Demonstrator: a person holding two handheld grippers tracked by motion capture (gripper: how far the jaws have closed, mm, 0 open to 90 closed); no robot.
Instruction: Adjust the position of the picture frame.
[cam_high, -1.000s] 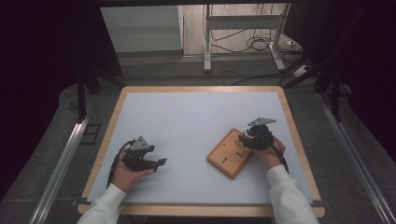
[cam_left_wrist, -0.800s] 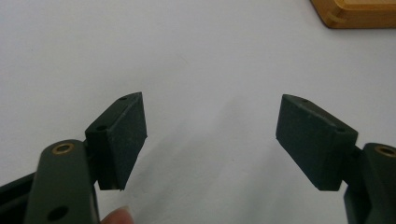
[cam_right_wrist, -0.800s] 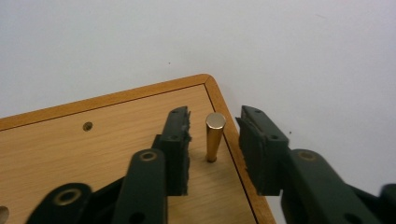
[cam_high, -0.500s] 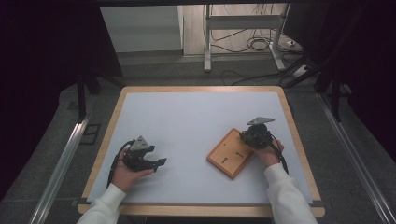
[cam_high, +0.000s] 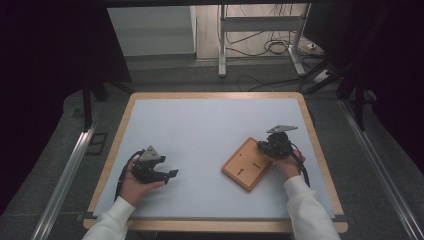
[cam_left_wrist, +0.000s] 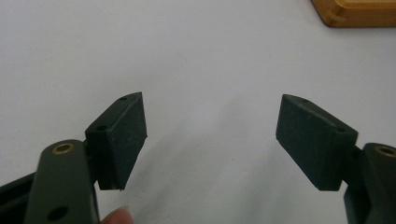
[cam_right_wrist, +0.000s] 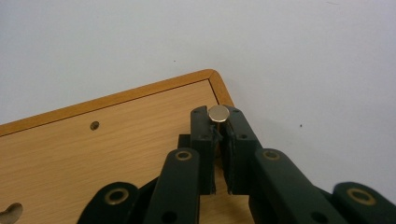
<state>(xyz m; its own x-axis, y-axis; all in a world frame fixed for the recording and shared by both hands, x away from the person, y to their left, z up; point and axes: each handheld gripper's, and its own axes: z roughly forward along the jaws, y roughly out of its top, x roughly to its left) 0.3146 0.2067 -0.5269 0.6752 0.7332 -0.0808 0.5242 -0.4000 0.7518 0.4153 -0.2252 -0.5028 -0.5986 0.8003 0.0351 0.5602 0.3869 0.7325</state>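
No legible text, label, brand, number or sign appears on the wooden board, the white surface, or either claw in any of the views.

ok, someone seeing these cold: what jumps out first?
The right gripper, over the near-right corner of the wooden board on the right half of the white table, has just closed its jaws on a small round-headed metal pin standing by that corner. The left gripper rests at the table's front left, jaws wide open with nothing between them.
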